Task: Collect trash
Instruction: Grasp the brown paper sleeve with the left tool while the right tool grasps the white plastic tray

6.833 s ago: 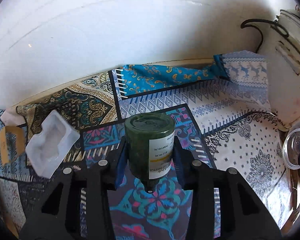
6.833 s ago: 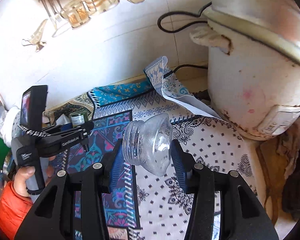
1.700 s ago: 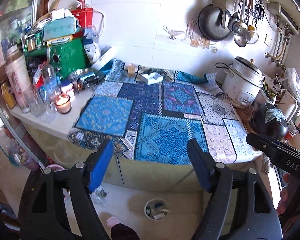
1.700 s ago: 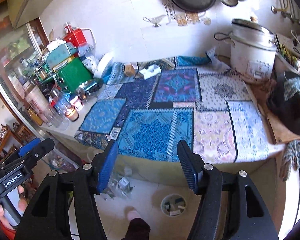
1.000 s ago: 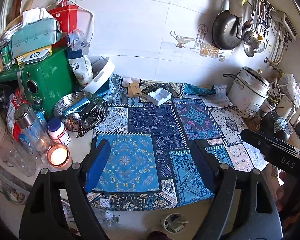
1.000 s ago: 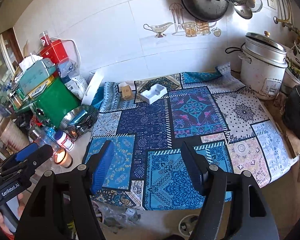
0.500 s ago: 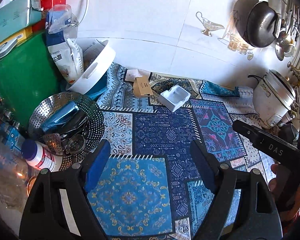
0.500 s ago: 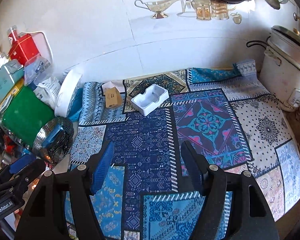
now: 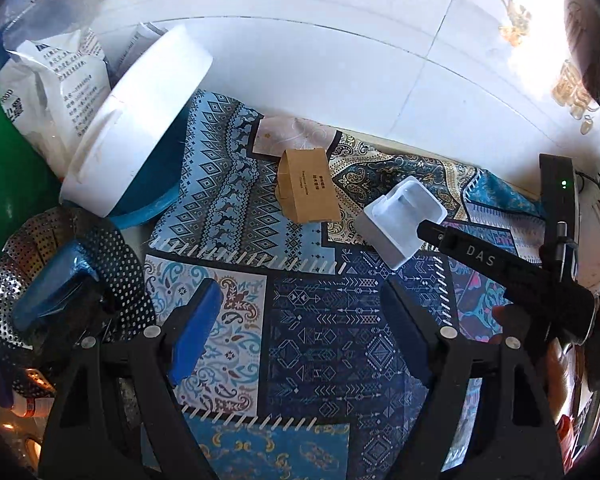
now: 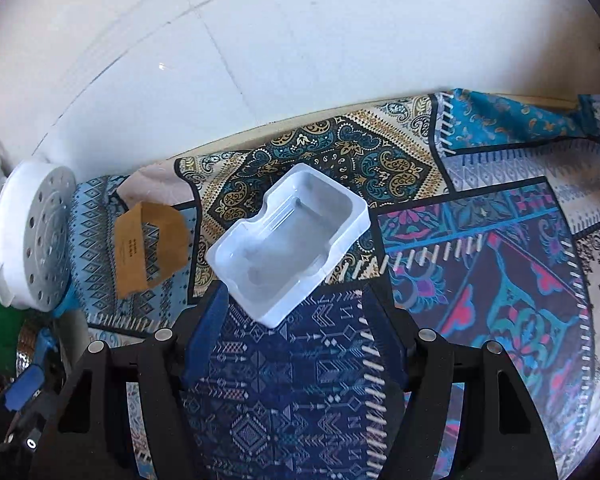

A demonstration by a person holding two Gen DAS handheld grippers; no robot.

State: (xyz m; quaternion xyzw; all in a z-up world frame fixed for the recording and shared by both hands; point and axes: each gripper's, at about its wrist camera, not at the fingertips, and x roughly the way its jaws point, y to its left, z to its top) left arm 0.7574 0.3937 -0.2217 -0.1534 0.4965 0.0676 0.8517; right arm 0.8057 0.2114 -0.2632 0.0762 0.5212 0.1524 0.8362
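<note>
A white plastic tray insert (image 10: 288, 240) lies on the patterned cloth, just ahead of my right gripper (image 10: 296, 312), which is open and empty with its tips at the tray's near corner. The tray also shows in the left wrist view (image 9: 400, 220). A brown cardboard sleeve (image 9: 308, 192) lies to its left, also in the right wrist view (image 10: 148, 248). My left gripper (image 9: 300, 320) is open and empty, above the cloth and short of the sleeve. The right gripper's body (image 9: 512, 272) reaches in from the right there.
A white perforated lid (image 9: 136, 120) leans against bags at the left. A metal steamer basket (image 9: 60, 296) holding a blue item sits at the near left. The white tiled wall (image 10: 260, 60) runs behind the counter. The cloth (image 10: 500, 260) stretches to the right.
Both grippers have moved forward and down toward the back of the counter. The right one now sits at the white tray; the left one nears the cardboard sleeve. Both stay open.
</note>
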